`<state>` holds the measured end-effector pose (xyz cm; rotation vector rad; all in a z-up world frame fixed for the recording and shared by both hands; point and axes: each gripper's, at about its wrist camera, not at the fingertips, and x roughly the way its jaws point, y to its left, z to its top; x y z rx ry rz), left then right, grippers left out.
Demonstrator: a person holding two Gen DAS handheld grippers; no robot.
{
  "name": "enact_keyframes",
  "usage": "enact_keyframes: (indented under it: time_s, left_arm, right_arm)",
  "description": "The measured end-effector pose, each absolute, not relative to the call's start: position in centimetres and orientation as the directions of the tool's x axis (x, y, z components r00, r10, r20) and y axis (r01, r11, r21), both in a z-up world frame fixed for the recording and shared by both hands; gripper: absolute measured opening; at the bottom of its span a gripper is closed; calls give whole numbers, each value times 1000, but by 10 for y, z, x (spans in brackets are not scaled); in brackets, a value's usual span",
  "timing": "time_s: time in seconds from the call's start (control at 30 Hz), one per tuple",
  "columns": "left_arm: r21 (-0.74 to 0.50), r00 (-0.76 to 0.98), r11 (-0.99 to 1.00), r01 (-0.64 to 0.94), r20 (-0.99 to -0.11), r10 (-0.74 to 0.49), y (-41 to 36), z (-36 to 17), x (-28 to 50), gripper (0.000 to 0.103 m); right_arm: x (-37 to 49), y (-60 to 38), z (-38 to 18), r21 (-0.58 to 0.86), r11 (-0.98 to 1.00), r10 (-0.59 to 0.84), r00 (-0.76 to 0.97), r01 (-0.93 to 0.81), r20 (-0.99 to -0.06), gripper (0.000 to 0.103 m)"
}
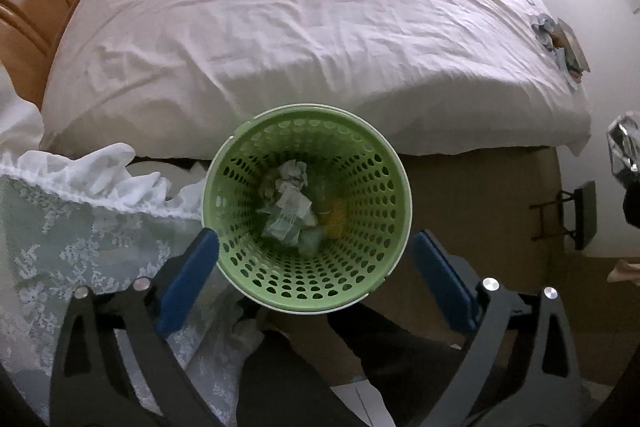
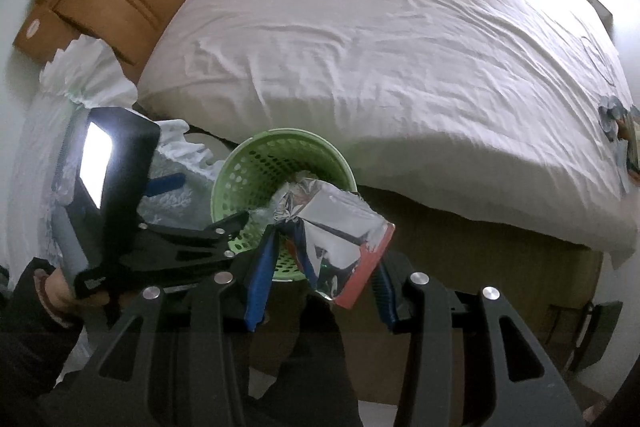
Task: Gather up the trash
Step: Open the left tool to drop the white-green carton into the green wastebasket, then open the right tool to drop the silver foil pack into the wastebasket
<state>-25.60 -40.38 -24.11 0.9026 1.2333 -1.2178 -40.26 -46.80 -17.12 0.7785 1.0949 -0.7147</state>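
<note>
- My left gripper (image 1: 316, 251) has its blue fingers (image 1: 188, 279) spread wide with nothing pinched. They stand either side of the green basket (image 1: 308, 205), outside its rim at about 8 and 4 o'clock. I judge that spread is meant to straddle the mouth and keep the drop path free.
- My right gripper (image 2: 320, 267) is clamped on a foil snack wrapper (image 2: 340, 227), silver inside with a red edge. One blue finger (image 2: 260, 275) sits at the wrapper's crumpled neck. The far finger is mostly hidden behind the foil, so I cannot see the pinch on that side.
- I hold the wrapper by its neck so the loose body hangs toward 12 o'clock, right over the basket's mouth. That looks to me like the setup for letting it fall in.
- In the right view, my left hand (image 2: 56, 291) and its gripper sit at 9 o'clock of the basket, clear of the wrapper.
- Down in the basket lies crumpled paper (image 1: 288, 207), with something yellow at its 3 o'clock.
- The basket stands on the floor against the bed (image 1: 280, 27), at 6 o'clock of the white sheet, handy for litter from the mattress.
- At 3 o'clock on the bed more wrappers (image 1: 560, 43) lie near the edge; I judge them next.
</note>
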Motion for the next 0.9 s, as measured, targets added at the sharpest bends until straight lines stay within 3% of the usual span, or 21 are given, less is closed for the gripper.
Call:
enact_keyframes:
  time_s: [0.17,0.33,0.9]
  left_arm:
    - [-115,-87,167,979,-982,-168,-408,-237,-250,95]
    - [-37,-7,147,988,-980,-201,-400,-216,-245,95]
    - [3,100,318,948,-952,-290,-333,-144,-206,95]
  right_arm:
    - [-402,-467,-171,193,529,-127,301,827,-945,45]
    - [-398,-474,-175,201,527,-116,304,826,-946,45]
    - [-328,-473,-205,209,656,-17,291,725,-957,45]
